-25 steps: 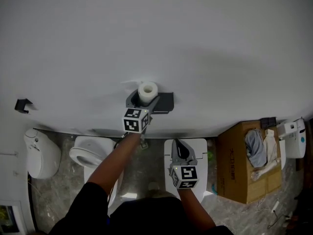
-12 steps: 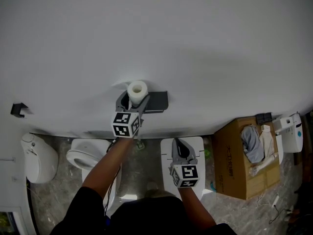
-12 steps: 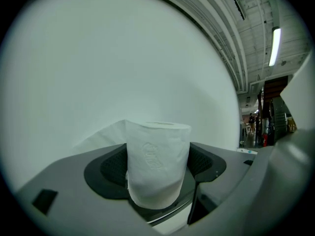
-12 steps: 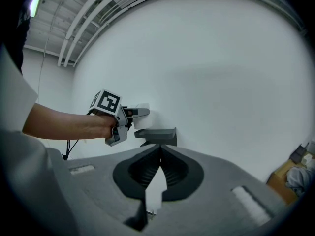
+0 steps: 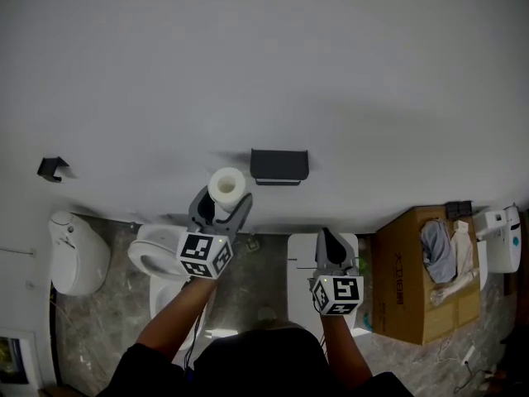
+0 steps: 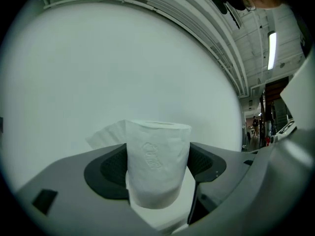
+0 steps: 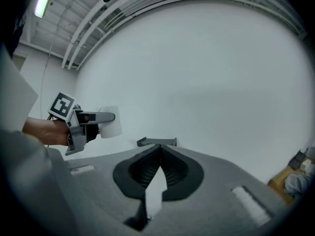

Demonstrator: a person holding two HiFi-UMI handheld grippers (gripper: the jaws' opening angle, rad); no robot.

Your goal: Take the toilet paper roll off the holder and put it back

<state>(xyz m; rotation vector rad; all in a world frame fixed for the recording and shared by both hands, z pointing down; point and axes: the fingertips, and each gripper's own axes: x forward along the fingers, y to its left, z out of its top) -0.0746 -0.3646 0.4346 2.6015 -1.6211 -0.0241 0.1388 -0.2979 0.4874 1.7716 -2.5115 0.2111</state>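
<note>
wall hook [image 5: 52, 168]: small dark bracket on the white wall [image 5: 264, 64], far left, well apart from everything else.
white fixture [image 5: 76, 253]: rounded, low at the left, on the marbled floor [image 5: 256, 279].
toilet [image 5: 155, 257]: white bowl just right of that fixture; the person's left arm passes over it.
left gripper [image 5: 223, 202]: held up toward the wall, marker cube facing the head camera; its fingers are clenched on the toilet paper roll, one dark pad pressed to each side of it.
toilet paper roll [image 5: 226, 185]: off the holder, held in the air in the left gripper's jaws, below and left of the holder and not touching it; the open end of its core faces the head camera. in the left gripper view it stands upright between the pads, with a loose flap of paper sticking out to the left.
holder [image 5: 279, 165]: dark flat piece fixed to the wall, bare, between the two grippers and above them.
right gripper [image 5: 325, 236]: lower, near the person's body, over a white tank lid [image 5: 299, 259]; fingers pressed together tip to tip, nothing between them.
cardboard box [image 5: 405, 275]: open, on the floor at the right, with cloth [image 5: 438, 251] inside.
white device [image 5: 501, 238]: far right, beside the box.
</note>
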